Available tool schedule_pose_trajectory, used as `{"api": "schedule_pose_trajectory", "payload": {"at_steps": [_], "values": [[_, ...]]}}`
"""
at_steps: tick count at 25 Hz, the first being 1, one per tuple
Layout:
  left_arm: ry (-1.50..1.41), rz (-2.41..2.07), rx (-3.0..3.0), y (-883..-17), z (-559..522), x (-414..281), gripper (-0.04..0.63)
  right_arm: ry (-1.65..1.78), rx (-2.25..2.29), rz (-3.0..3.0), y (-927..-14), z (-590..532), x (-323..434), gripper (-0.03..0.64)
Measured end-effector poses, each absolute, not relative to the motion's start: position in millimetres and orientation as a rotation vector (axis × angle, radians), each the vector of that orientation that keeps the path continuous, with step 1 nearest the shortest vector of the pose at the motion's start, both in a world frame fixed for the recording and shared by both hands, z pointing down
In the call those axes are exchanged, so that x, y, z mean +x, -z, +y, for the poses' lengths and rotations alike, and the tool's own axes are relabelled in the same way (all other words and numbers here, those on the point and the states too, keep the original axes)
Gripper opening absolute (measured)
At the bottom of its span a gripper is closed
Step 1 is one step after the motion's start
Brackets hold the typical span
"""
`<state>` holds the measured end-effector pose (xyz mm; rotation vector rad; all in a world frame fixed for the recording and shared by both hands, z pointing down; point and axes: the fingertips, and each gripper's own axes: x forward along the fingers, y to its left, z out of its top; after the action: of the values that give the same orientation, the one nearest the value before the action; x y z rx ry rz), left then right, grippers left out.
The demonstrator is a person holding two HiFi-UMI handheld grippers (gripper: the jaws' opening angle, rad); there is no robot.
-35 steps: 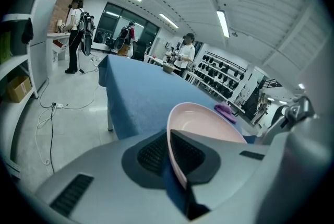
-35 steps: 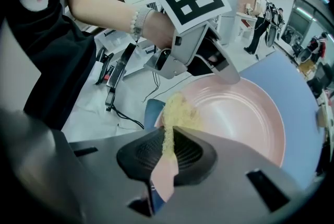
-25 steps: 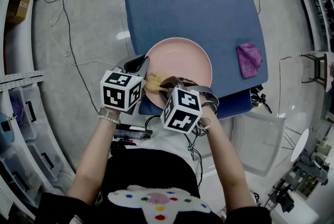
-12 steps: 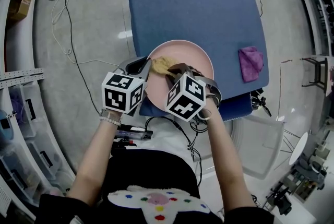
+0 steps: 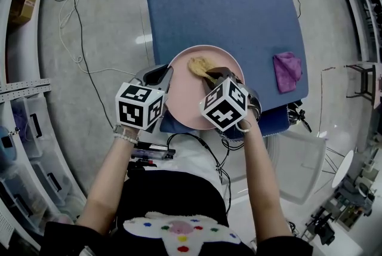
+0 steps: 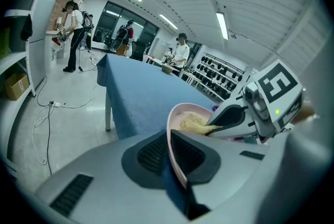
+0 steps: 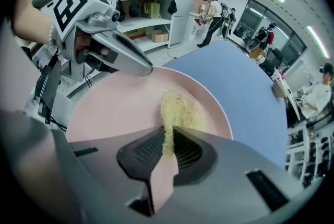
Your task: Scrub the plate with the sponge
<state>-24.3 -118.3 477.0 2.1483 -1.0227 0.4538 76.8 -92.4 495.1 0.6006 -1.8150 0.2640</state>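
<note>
The left gripper (image 6: 168, 150) is clenched on the rim of the pink plate (image 5: 188, 99) at the blue desk's (image 5: 221, 4) near edge; the right gripper (image 7: 166, 147) pinches the yellow sponge (image 7: 180, 110), pressed on the plate's far side; hard pressure there could tip the plate or pull the sponge free.

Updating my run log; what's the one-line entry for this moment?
left gripper: clamps plate rim | right gripper: holds sponge | sponge: on plate | purple cloth: aside on table
</note>
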Motion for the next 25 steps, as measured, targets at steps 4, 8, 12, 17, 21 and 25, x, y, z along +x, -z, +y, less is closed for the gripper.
{"api": "schedule_pose_trajectory", "payload": {"at_steps": [4, 8, 12, 17, 21, 25], "values": [[-0.455, -1.023, 2.148, -478.0, -118.6, -24.8, 0.032, -0.273, 0.644, -1.784, -496.5, -91.9, 95.6, 0.041], [-0.457, -1.024, 2.149, -478.7, -117.7, -24.4, 0.031, -0.280, 0.665, -1.751, -498.0, -83.1, 112.1, 0.041], [-0.458, -1.025, 2.150, -478.1, -118.5, -23.7, 0.031, -0.288, 0.661, -1.730, -498.2, -71.9, 123.8, 0.041], [-0.453, -1.024, 2.148, -478.1, -119.5, -22.8, 0.031, -0.306, 0.628, -1.714, -498.3, -53.5, 131.4, 0.041], [-0.455, -1.027, 2.148, -478.6, -119.0, -23.6, 0.031, -0.306, 0.574, -1.711, -498.8, -34.6, 130.1, 0.041], [-0.454, -1.026, 2.149, -477.7, -119.0, -23.3, 0.031, -0.301, 0.505, -1.727, -497.3, -15.9, 125.2, 0.041]]}}
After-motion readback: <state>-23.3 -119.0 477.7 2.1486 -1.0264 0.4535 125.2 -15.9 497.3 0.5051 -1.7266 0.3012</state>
